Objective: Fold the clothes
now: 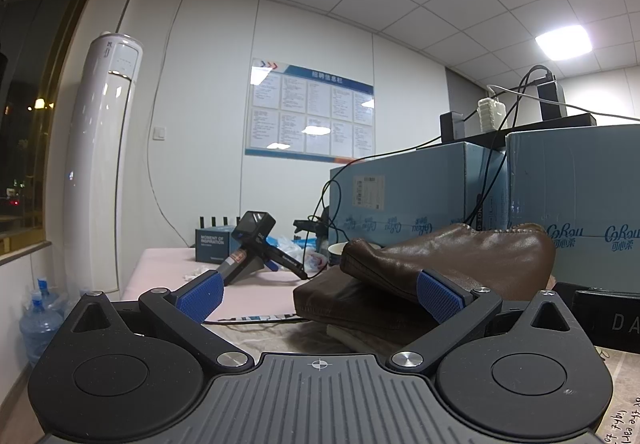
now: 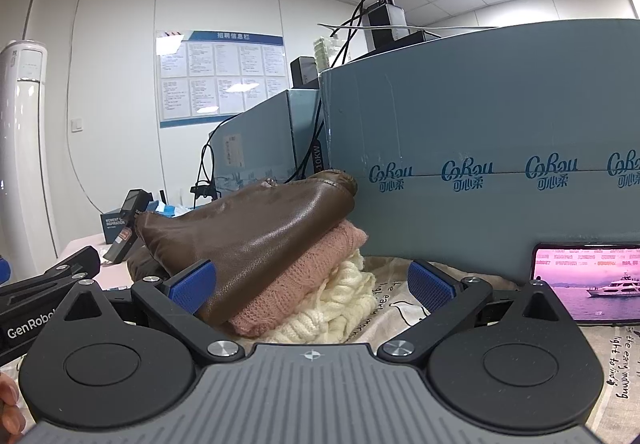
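Note:
A folded brown leather garment (image 2: pixel 264 232) lies on top of a stack, over a folded pink knit (image 2: pixel 304 284) and a cream cable-knit sweater (image 2: pixel 332 308). The brown garment also shows in the left wrist view (image 1: pixel 448 256). My right gripper (image 2: pixel 312 286) is open and empty, its blue pads either side of the stack's near edge. My left gripper (image 1: pixel 320 294) is open and empty, its right pad (image 1: pixel 438 296) close in front of the brown garment. The left gripper's body shows at the left of the right wrist view (image 2: pixel 44 284).
Large blue-grey cardboard boxes (image 2: pixel 480 132) stand right behind the stack, with cables and devices on top. A phone with a lit screen (image 2: pixel 588 284) leans against the box at the right. A spare handheld gripper (image 1: pixel 252 248) and a small box (image 1: pixel 214 244) lie on the pink-covered table (image 1: pixel 168 264).

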